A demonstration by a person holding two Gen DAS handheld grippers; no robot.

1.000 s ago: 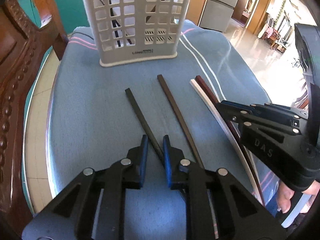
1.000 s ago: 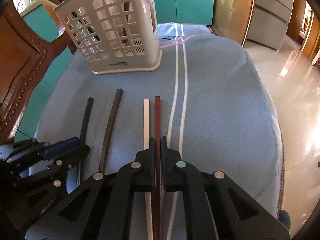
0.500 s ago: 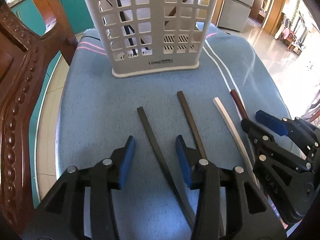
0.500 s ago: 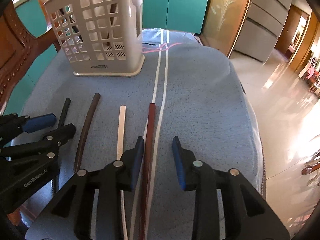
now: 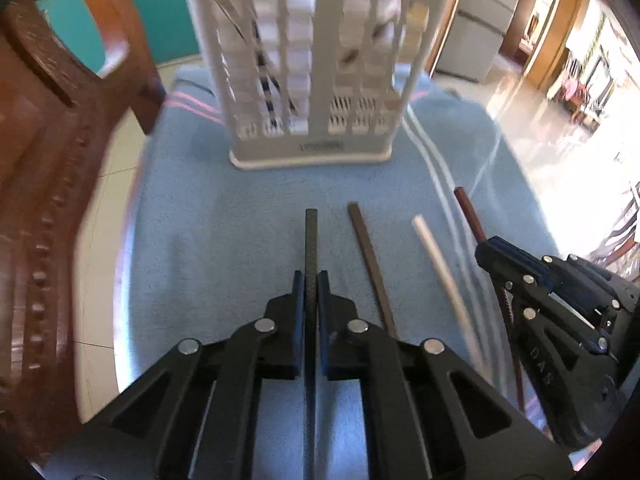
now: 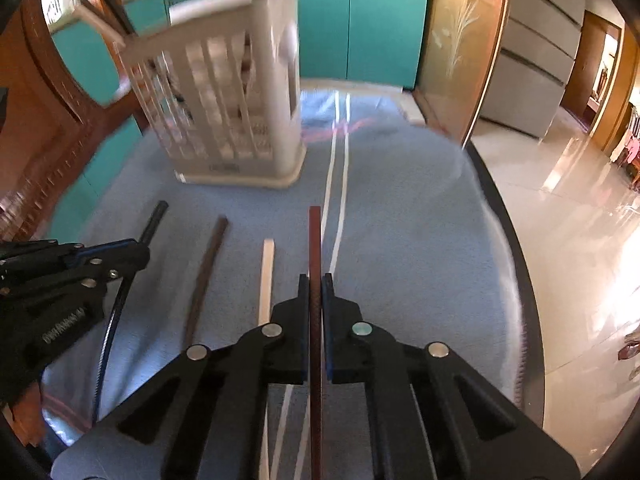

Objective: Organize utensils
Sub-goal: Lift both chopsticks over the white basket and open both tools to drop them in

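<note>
My left fingers (image 5: 311,280) pinch the black chopstick (image 5: 311,236); my right fingers (image 6: 316,282) pinch the red-brown chopstick (image 6: 315,240). The white basket (image 5: 308,80) stands toward the counter's far edge.

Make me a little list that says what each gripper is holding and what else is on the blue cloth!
left gripper: shut on the black chopstick
right gripper: shut on the reddish-brown chopstick
lying loose: dark brown chopstick, white chopstick
holder: white utensil basket, upright at the far end, utensils already inside
surface: blue cloth
</note>
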